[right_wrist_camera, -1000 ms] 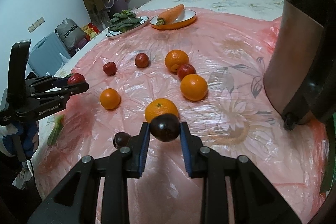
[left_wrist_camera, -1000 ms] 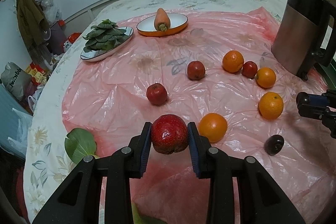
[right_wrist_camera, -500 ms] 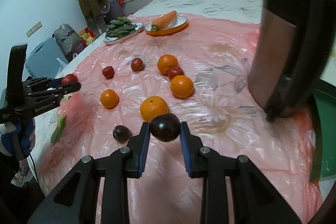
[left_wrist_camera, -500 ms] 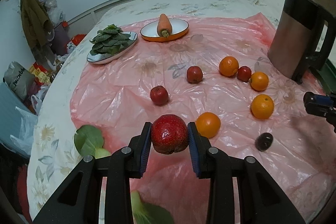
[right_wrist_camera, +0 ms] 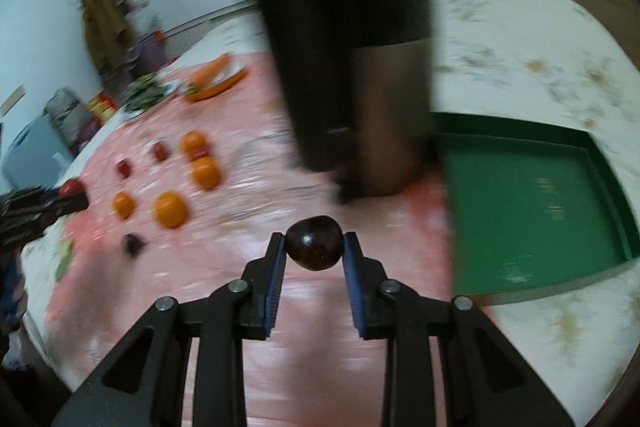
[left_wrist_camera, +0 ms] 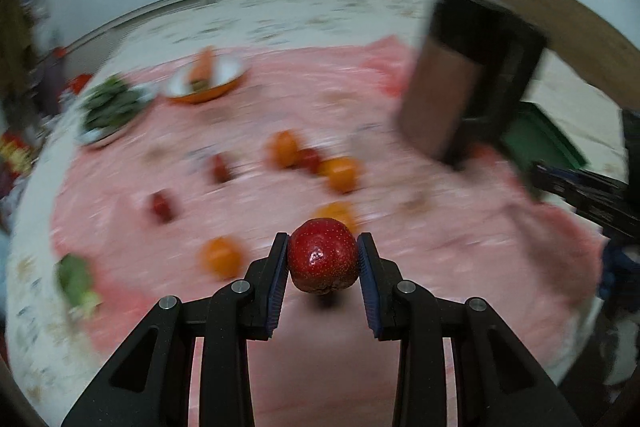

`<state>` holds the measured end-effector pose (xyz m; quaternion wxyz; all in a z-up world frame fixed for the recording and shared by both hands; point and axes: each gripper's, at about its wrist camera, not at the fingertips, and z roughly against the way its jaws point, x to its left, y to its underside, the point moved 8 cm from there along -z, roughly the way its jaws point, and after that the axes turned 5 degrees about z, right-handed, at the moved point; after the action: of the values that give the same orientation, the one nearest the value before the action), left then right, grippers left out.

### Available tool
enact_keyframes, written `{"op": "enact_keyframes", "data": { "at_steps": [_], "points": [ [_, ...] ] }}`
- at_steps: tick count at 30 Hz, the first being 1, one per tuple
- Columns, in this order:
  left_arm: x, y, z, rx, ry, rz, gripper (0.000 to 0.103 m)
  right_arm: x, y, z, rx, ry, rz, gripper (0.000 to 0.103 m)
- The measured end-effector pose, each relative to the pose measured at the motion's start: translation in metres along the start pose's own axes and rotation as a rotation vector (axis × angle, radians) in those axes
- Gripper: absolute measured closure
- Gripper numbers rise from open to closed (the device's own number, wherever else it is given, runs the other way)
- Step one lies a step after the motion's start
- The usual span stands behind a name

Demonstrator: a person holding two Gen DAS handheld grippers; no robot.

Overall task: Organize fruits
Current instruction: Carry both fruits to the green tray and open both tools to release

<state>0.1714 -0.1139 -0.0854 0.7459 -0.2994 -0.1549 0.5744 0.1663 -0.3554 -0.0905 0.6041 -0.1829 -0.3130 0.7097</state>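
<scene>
While the left wrist view blurs, the green tray [right_wrist_camera: 532, 203] (right view) shows.

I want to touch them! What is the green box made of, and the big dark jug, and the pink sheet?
Green tray: looks like painted wood or stiff board, with flat, matte walls; blur leaves it open.
Kettle: brushed metal lower body with a dull sheen, black top probably plastic.
Pink sheet: thin plastic film, judging by its wrinkles and shiny glints.

I see glossy pink plastic sheeting [left_wrist_camera: 460, 227], a brushed-metal kettle [right_wrist_camera: 384, 115], matt black grippers, and a glossy speckled red fruit [left_wrist_camera: 323, 254].
</scene>
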Motion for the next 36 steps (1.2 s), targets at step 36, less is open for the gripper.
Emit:
{"op": "enact_keyframes", "data": {
  "at_steps": [36],
  "points": [
    [-0.316, -0.045, -0.187, 0.185, 0.236, -0.188, 0.074, -0.272, 0.013, -0.055, 0.014, 0.387, -0.218, 0.069]
  ]
}}
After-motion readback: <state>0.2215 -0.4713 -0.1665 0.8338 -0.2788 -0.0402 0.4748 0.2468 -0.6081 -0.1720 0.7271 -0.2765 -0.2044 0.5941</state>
